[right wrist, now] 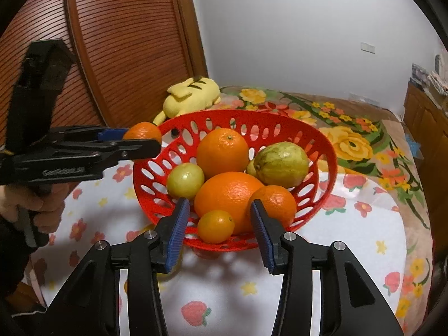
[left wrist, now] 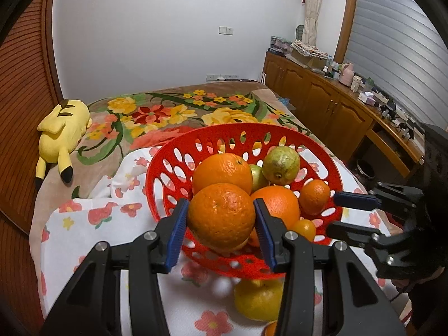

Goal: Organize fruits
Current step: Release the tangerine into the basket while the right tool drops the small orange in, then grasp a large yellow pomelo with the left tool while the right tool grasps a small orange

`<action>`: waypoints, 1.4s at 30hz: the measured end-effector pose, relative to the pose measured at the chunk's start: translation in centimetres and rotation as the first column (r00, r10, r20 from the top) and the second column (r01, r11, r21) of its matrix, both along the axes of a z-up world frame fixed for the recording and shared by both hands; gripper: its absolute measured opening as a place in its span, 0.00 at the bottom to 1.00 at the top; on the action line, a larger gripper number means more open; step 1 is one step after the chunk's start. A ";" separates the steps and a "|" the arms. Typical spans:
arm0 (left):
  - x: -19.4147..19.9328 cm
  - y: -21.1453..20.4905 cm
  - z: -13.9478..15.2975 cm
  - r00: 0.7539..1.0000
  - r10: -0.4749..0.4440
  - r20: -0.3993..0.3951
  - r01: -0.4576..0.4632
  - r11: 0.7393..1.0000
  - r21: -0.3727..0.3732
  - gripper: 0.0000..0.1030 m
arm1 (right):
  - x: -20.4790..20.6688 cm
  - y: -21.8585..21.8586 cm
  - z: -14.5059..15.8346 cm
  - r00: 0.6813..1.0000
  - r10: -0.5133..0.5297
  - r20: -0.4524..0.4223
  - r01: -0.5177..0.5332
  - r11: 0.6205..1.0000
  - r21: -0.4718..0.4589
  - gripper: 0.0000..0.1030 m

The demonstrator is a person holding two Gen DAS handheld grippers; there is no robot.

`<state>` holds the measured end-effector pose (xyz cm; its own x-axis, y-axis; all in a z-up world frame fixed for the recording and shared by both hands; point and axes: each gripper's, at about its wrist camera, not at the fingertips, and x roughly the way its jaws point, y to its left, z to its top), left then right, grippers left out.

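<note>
left gripper | embossed lettering unreadable | grips orange

My left gripper clamps a large round orange above the near-left rim of the red perforated plastic basket, which sits on a white strawberry-print cloth over the flowered blanket. In the basket: a big orange at the back, a green guava to its right, a small green lime on the left, another big orange in the middle, a mandarin front right, a small kumquat in front. My right gripper stands at the near rim, nothing between its pads. A yellow citrus fruit lies on the cloth before the basket. A yellow plush toy lies behind-left.
</note>
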<state>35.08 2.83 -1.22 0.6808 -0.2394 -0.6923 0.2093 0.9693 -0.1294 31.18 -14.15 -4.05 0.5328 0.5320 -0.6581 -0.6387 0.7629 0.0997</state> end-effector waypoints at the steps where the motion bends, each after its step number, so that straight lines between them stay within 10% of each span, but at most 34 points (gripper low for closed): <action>1: 0.3 0.0 0.0 1.000 0.000 0.000 0.000 1.000 0.003 0.44 | 0.0 -0.1 0.1 1.000 -0.001 0.000 0.001 1.000 0.002 0.46; 25: 3.0 0.8 -1.0 1.000 0.026 -0.011 -0.026 0.999 0.022 0.52 | -0.7 -1.5 -0.2 1.000 -0.027 -0.009 0.027 0.999 0.021 0.48; 42: -5.3 2.5 0.1 0.999 0.001 0.035 0.000 0.999 -0.041 0.67 | -5.2 -0.6 -1.8 0.999 -0.029 -0.042 0.030 0.999 0.036 0.52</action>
<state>29.78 5.37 -1.11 0.7048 -0.2672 -0.6572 0.2142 0.9633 -0.1619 25.97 -14.73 -5.82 0.5215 0.5408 -0.6599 -0.6106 0.7768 0.1540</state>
